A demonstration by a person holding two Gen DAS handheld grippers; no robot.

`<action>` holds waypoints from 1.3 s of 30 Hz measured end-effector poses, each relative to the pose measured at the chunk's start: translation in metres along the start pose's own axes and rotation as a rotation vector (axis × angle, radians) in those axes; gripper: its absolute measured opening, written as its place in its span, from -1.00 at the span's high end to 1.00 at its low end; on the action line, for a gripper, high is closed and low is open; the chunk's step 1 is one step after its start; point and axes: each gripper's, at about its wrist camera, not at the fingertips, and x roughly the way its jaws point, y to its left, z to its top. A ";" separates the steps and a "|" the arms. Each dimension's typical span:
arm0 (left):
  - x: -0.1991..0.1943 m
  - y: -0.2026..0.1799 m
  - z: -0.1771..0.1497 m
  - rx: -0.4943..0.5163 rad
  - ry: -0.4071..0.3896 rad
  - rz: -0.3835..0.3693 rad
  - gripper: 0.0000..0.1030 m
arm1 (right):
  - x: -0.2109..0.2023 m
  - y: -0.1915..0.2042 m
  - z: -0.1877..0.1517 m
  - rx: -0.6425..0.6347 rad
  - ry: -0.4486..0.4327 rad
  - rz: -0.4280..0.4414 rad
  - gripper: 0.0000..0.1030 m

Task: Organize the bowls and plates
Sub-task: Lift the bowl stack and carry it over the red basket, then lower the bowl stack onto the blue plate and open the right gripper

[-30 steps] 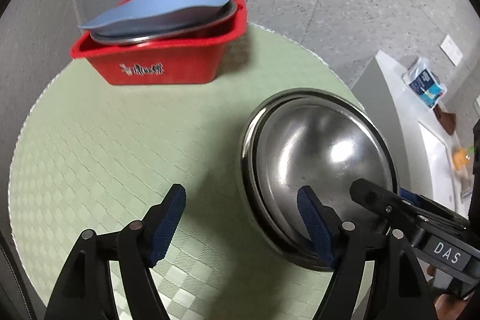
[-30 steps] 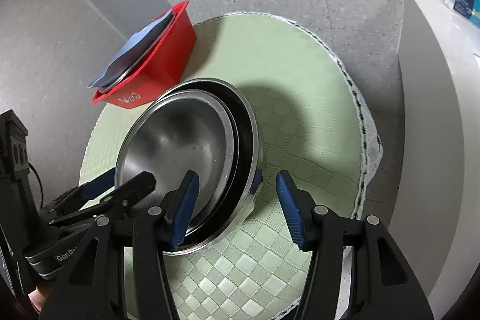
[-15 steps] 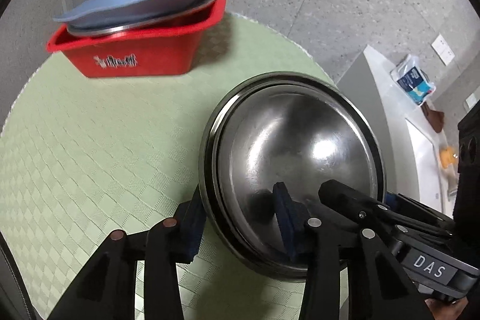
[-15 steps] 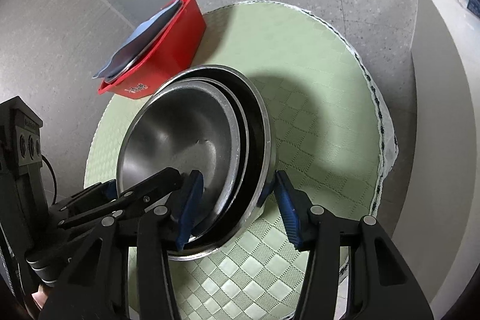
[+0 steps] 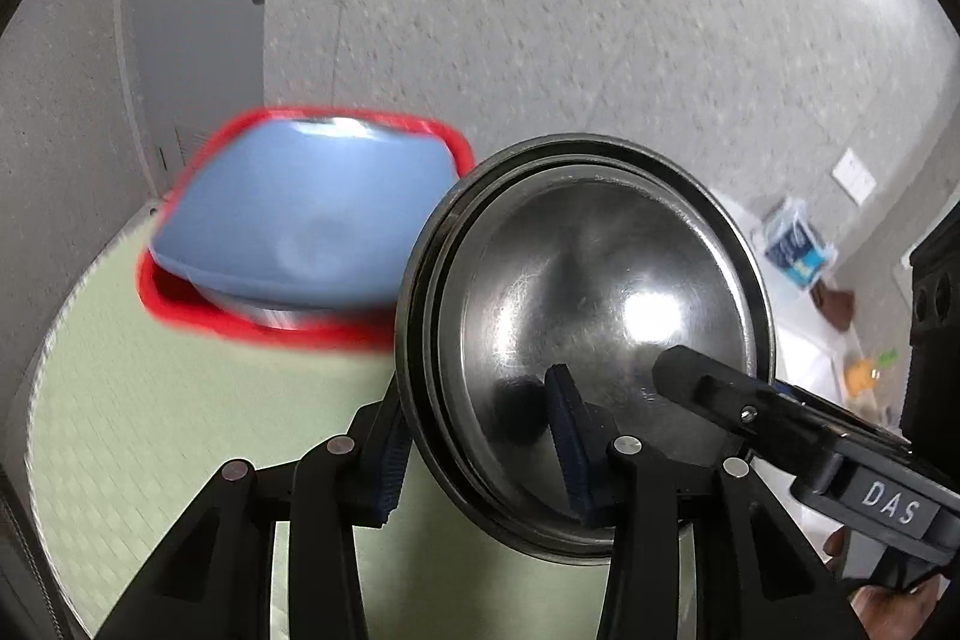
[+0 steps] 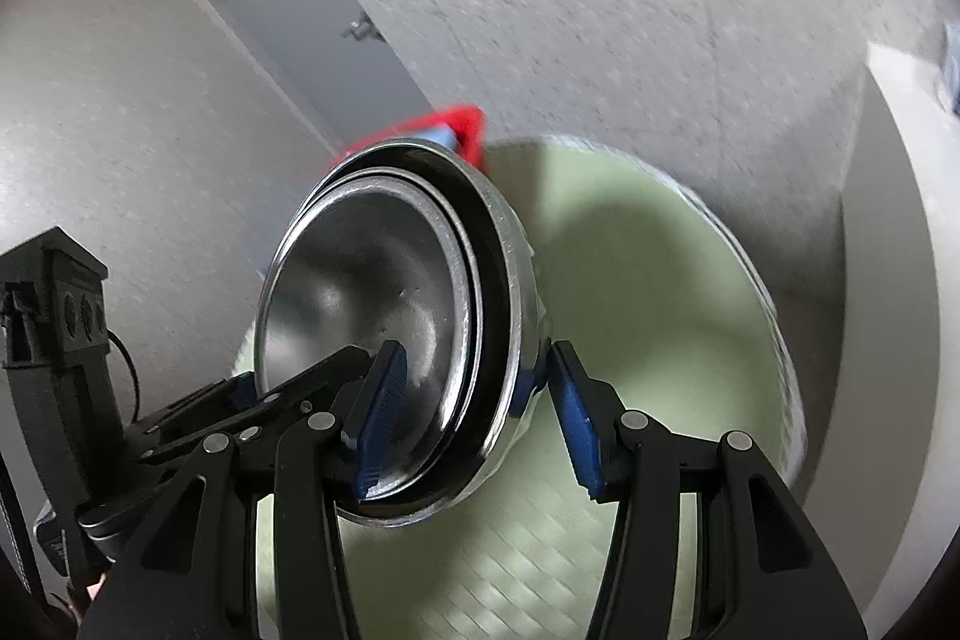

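A stack of nested steel bowls (image 5: 600, 304) is lifted off the green mat and tilted. My left gripper (image 5: 480, 448) is shut on the stack's rim, one pad inside, one outside. My right gripper (image 6: 468, 400) grips the opposite rim of the same bowl stack (image 6: 384, 304), with its left pad inside and its right pad against the outer wall. Behind stands a red bin (image 5: 180, 304) holding a blue plate (image 5: 300, 220) on top of steel dishes. Only the bin's corner (image 6: 471, 124) shows in the right wrist view.
The round table carries a green checked mat (image 5: 150, 430), also seen in the right wrist view (image 6: 660, 340). A white counter (image 6: 900, 220) stands to the right with a blue packet (image 5: 798, 244) on it. A grey door (image 5: 192, 40) is behind the bin.
Both grippers have closed on the bowl stack's rim and lifted it off the mat, tilting it up and carrying it toward the red bin.
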 end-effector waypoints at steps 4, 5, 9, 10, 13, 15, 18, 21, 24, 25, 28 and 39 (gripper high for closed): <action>-0.002 0.037 0.035 -0.038 -0.015 0.003 0.25 | 0.026 0.029 0.033 -0.041 0.003 0.009 0.02; -0.002 0.048 0.043 -0.043 -0.024 0.013 0.25 | 0.032 0.035 0.038 -0.053 0.008 0.009 0.02; 0.009 0.083 0.067 -0.062 -0.017 0.058 0.25 | 0.073 0.054 0.060 -0.080 0.046 0.010 0.02; 0.014 0.087 0.070 -0.062 -0.010 0.068 0.25 | 0.084 0.057 0.064 -0.074 0.060 0.013 0.02; 0.031 0.104 0.079 -0.077 0.019 0.081 0.24 | 0.107 0.062 0.068 -0.075 0.096 0.002 0.02; 0.044 0.111 0.086 -0.081 0.039 0.086 0.24 | 0.125 0.064 0.071 -0.084 0.124 -0.018 0.02; 0.071 0.118 0.100 -0.086 0.075 0.089 0.24 | 0.142 0.065 0.070 -0.085 0.156 -0.042 0.02; 0.087 0.124 0.107 -0.090 0.101 0.085 0.25 | 0.153 0.065 0.072 -0.093 0.172 -0.071 0.02; 0.101 0.126 0.116 -0.071 0.111 0.097 0.29 | 0.158 0.068 0.072 -0.123 0.178 -0.118 0.02; 0.104 0.125 0.117 -0.066 0.110 0.101 0.28 | 0.159 0.069 0.071 -0.134 0.174 -0.135 0.02; 0.109 0.124 0.118 -0.064 0.106 0.099 0.27 | 0.159 0.071 0.071 -0.161 0.164 -0.176 0.02; 0.088 0.129 0.100 -0.064 0.045 0.080 -0.18 | 0.138 0.072 0.074 -0.161 0.078 -0.233 -0.30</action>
